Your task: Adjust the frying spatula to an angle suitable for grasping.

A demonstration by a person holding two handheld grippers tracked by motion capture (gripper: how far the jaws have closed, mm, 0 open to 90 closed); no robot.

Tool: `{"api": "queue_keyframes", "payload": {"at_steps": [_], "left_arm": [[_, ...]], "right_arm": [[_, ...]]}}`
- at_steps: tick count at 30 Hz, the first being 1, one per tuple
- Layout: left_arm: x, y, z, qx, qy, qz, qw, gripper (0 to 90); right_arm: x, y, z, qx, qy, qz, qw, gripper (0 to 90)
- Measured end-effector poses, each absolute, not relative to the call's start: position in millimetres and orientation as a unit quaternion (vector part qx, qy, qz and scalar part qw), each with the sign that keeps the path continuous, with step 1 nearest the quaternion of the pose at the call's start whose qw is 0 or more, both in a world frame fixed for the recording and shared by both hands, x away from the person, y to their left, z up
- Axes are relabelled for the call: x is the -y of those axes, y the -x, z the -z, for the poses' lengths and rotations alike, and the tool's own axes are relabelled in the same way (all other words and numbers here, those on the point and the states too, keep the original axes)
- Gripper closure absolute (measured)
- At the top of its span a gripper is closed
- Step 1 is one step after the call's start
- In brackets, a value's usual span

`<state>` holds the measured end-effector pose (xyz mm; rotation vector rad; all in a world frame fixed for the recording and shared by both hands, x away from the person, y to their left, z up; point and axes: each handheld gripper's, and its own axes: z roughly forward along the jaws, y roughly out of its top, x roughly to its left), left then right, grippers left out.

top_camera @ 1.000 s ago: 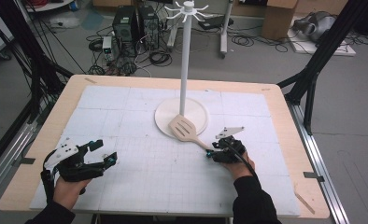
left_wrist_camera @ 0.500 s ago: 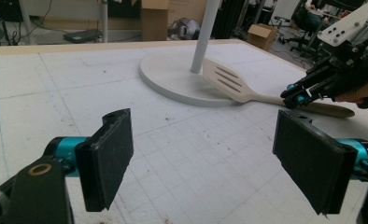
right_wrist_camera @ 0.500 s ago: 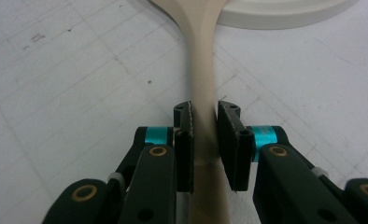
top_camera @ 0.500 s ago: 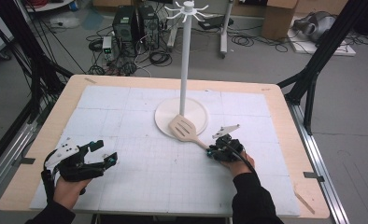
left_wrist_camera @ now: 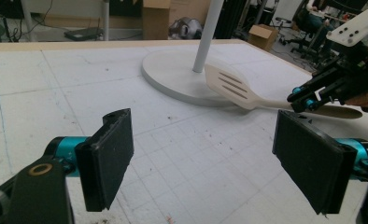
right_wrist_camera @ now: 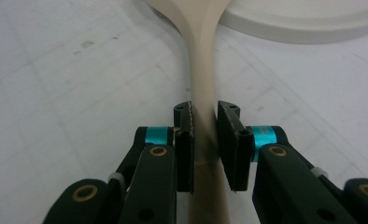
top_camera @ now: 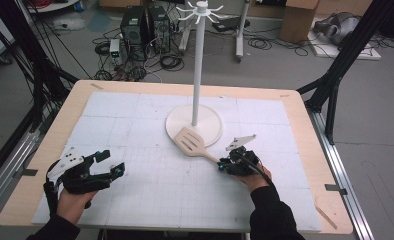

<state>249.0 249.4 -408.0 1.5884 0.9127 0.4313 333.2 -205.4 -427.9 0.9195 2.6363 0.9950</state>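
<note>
High view: spatula (top_camera: 197,144) flat on the table (top_camera: 135,190), blade resting on the near edge of the stand base (top_camera: 210,127), long axis running from far-left to near-right. Right gripper (top_camera: 224,165) at the handle's near end, jaws just closed onto the handle. Left gripper (top_camera: 112,162) well apart at the near left, spread, empty.

Left gripper view: both pads (left_wrist_camera: 109,156) wide apart over bare table; spatula (left_wrist_camera: 233,86) far right, beyond reach without a long travel.

Right gripper view: pads (right_wrist_camera: 184,147) pinching the handle (right_wrist_camera: 204,70) from both sides, axis straight ahead toward the base (right_wrist_camera: 308,18). Probable next move: lift along this grip.
</note>
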Motion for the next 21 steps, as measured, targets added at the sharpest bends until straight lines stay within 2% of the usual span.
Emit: {"api": "queue_keyframes", "payload": {"at_steps": [11,21], "left_arm": [[-251,-250,408,-0.395,-0.682,-0.185,0.587,21.2],[-251,-251,410,-0.392,-0.688,-0.179,0.584,29.3]], "right_arm": [[185,-319,423,-0.901,-0.219,-0.372,0.054,77.1],[158,-315,429,-0.924,-0.128,-0.359,0.022,76.9]]}}
